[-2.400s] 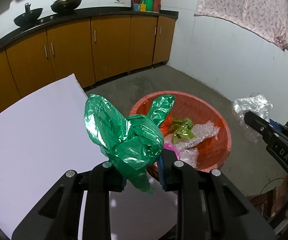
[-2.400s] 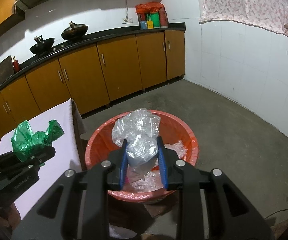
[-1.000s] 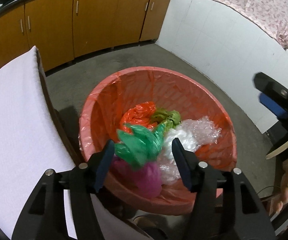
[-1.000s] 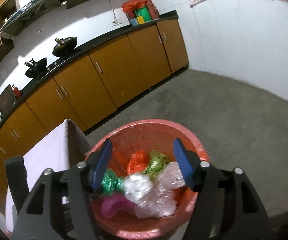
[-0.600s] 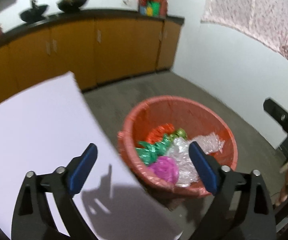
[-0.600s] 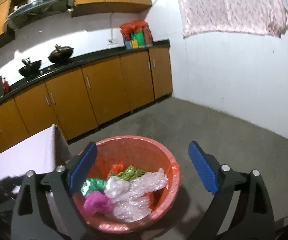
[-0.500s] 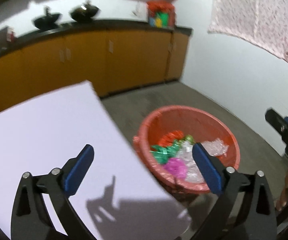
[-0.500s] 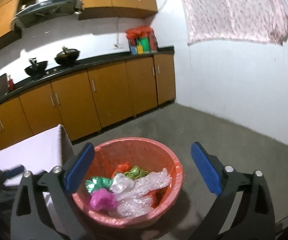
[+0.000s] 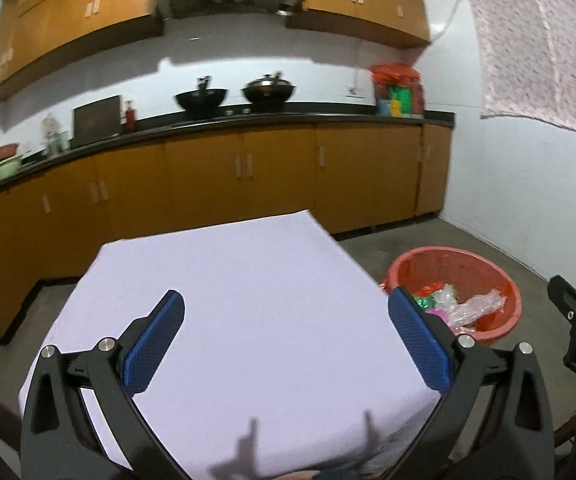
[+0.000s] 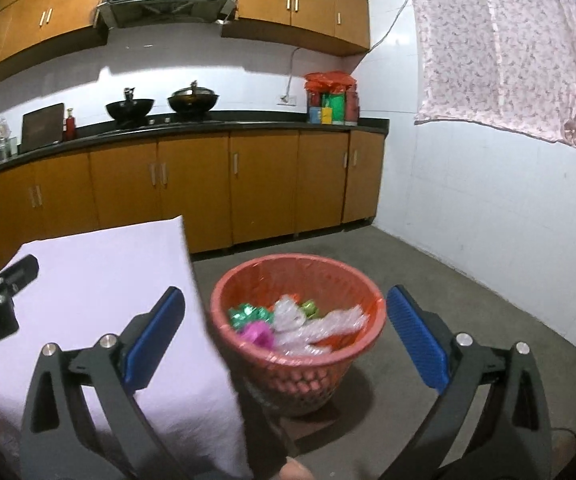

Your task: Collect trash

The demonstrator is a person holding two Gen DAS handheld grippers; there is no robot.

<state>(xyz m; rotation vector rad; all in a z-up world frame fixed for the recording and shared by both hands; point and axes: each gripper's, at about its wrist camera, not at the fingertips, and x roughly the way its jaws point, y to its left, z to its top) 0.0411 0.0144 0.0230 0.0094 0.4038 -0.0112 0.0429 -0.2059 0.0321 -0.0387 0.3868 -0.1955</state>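
Green wrapper [image 10: 244,316] now in basket [image 10: 299,364]; both grippers' fingers [image 9: 154,344] just opened wide, empty.

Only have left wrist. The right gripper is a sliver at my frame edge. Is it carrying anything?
Observer: No. The right gripper is open. Its jaws have just been opening and nothing is between them.
Operator: The basket is half blocked for me. What's inside?
Observer: A green foil wrapper, a pink foil wrapper and clear plastic wrap, all lying below the rim of the red basket.
Operator: Any trash on the floor to the basket's right?
Observer: None shows on the floor there in the right wrist view.
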